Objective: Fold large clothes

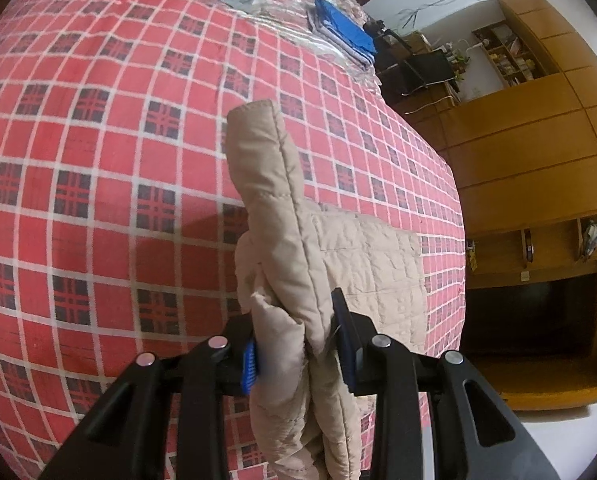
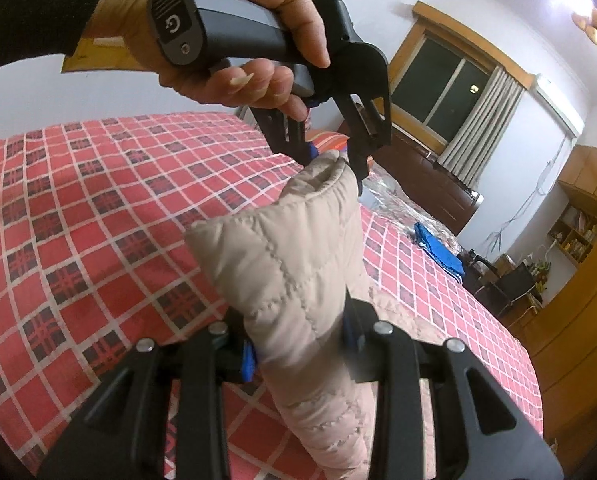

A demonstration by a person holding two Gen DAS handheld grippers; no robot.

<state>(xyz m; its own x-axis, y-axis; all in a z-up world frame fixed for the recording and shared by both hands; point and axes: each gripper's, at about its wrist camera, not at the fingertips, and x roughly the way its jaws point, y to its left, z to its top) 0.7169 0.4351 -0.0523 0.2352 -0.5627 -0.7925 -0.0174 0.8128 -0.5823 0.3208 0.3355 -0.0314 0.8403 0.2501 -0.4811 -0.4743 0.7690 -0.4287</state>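
- Holding the beige quilted jacket (image 1: 290,216) off the bed (image 1: 98,184), you had both claws clamped on its padded edge.
- Your left claw (image 1: 298,344) was closed on a bunched fold of the jacket, blue pads pressing either side; the stitched hem rose straight up and away from the jaws along the claw's forward axis.
- Your right claw (image 2: 298,344) was likewise shut on the jacket, gripping a thick padded roll that stood up out of the jaws.
- In the right wrist view, your hand (image 2: 254,36) squeezed the left claw's handle, and that claw pinched the same padded edge farther along, just beyond the right claw's grip.
- So the held edge ran from one claw to the other, short and slack, with the two grips near each other.
- Part of the jacket lay on the red checked bedspread below and to the right of the left claw; the rest hung from the grips.
- Judging from this, the next move turned on that edge's long axis: drawing the claws apart along it would tension the hem before laying the fold down.
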